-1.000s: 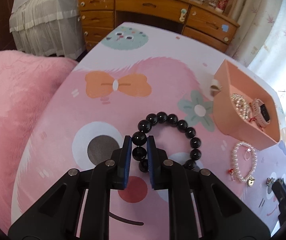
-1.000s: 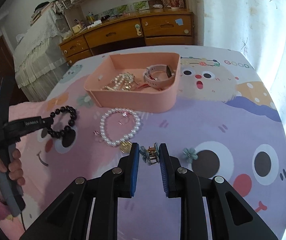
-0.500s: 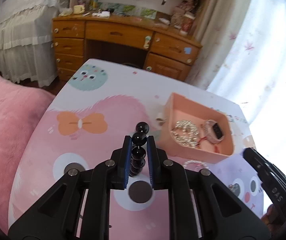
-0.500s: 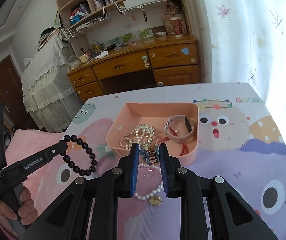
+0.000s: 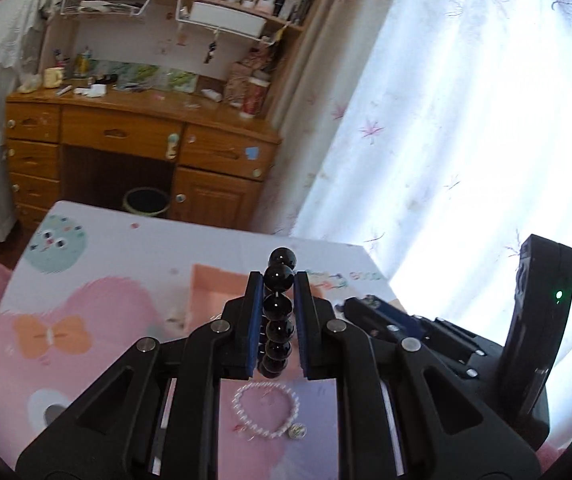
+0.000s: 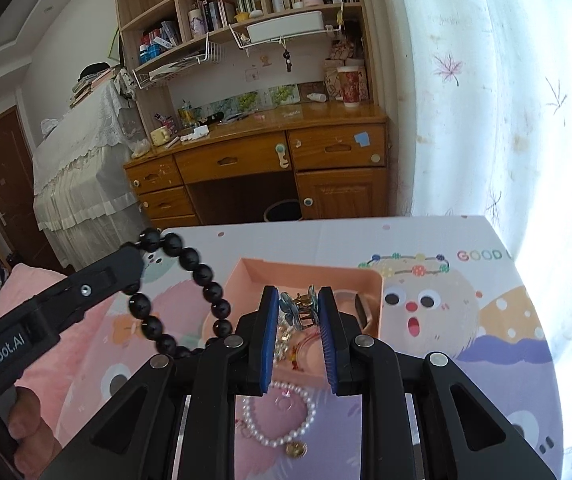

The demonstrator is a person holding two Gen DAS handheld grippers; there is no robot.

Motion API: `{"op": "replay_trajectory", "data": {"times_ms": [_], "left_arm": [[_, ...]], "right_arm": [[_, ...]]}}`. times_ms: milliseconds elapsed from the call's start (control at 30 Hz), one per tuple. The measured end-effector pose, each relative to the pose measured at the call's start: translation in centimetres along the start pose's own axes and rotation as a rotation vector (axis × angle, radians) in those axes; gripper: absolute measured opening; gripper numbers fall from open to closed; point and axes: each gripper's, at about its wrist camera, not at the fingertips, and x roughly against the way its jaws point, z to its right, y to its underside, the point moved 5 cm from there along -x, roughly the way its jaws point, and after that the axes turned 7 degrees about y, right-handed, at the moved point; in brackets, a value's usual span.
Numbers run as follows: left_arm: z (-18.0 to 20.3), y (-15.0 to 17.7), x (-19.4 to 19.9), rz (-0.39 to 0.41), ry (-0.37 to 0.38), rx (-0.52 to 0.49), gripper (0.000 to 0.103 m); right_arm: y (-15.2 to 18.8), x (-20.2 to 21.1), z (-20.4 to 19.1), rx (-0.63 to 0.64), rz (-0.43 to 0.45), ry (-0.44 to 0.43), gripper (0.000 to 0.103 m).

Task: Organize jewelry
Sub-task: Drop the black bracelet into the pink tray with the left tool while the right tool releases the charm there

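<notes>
Both grippers clamped: left gripper [image 5: 278,292] on black bead bracelet [image 6: 202,276], right gripper [image 6: 297,312] on flower clip [image 6: 295,310]

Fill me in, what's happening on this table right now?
A person is tidying jewelry with two handheld grippers. The left gripper is shut on a black bead bracelet, held above the table. The right gripper is shut on a small blue flower hair clip, over the pink tray, which already holds some jewelry. A pearl bracelet lies on the cartoon tablecloth.
</notes>
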Motion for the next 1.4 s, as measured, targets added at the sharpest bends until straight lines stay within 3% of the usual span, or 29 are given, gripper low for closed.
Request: {"op": "replay_trajectory", "data": {"times_ms": [133,333,367,400,433,467,533,833,1000,1200,1400], "left_arm": [[0.7,-0.6,-2.1,0.018,0.030,0.000,0.012],[-1.4,-0.4,-5.7,-0.048,-0.014,0.071,0.013],[-1.9,-0.1,-6.2,-0.069,-0.013,0.089,0.013],[-2.2,0.0,-6.6,-0.088,-0.030,0.103,0.015],[-2.7,0.2,-7.0,-0.104,-0.044,0.113,0.024],[-3.1,0.4,-7.3,-0.119,-0.058,0.126,0.046],[-3.8,0.5,-7.2,-0.114,-0.058,0.153,0.066],[-5.9,2.3,-5.7,-0.153,-0.149,0.222,0.068],[-6.7,5.2,-5.3,-0.219,-0.180,0.320,0.069],[-6.3,9.0,-4.8,-0.308,-0.219,0.376,0.069],[-4.6,11.0,-4.5,-0.354,-0.246,0.295,0.069]], "right_arm": [[-1.0,-0.8,-0.2,0.047,0.011,0.034,0.020],[-1.4,-2.1,0.0,0.034,-0.015,0.041,0.020],[-1.2,-2.5,0.1,0.028,-0.030,0.042,0.021],[-0.9,-3.1,0.2,0.022,-0.049,0.047,0.031],[-0.6,-3.5,0.4,0.011,-0.077,0.050,0.039],[-0.4,-3.9,0.6,0.001,-0.088,0.051,0.051],[-0.2,-4.1,1.1,-0.025,-0.093,0.048,0.053],[1.0,-3.4,3.7,-0.056,-0.132,0.071,0.058],[1.8,-2.1,5.2,-0.045,-0.156,0.075,0.069],[3.7,-1.0,6.4,-0.042,-0.215,0.064,0.072],[6.9,-0.7,7.2,-0.043,-0.324,0.035,0.072]]}}
